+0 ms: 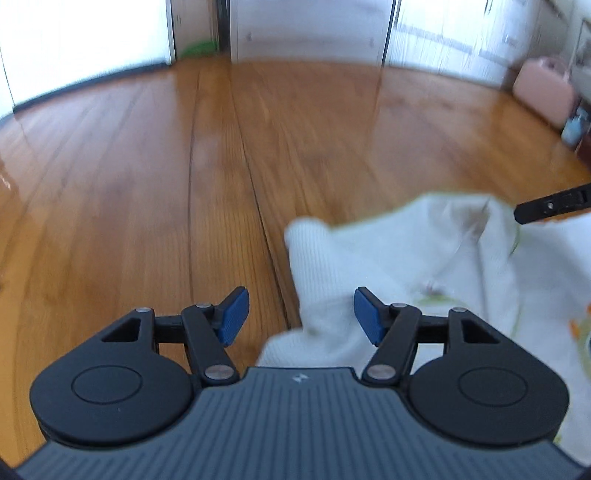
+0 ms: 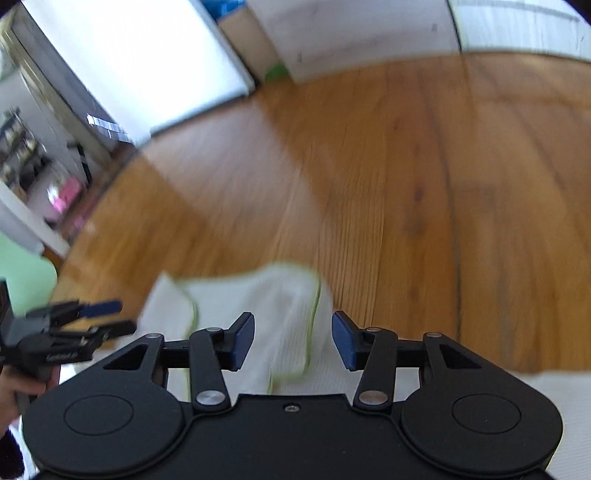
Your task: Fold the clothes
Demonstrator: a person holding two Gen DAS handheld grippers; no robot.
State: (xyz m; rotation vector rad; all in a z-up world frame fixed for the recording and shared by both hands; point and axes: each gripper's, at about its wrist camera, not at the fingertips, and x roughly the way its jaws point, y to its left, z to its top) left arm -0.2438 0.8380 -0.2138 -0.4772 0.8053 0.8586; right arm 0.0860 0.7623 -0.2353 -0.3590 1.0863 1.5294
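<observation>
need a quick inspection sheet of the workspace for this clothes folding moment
surface: glossy orange-brown wooden plank floor, blurred.
job's things: white ribbed garment with pale green trim, rumpled on the floor; small coloured print near one edge.
clutter: nothing seen on the floor around the garment.
grippers: left gripper open, blue pads apart over the garment's edge, not pressing it; right gripper open, cloth between the pads but not pinched.
cables: nothing seen.
surroundings: white panels along the far wall, pink case at the side, light green object at the edge.
</observation>
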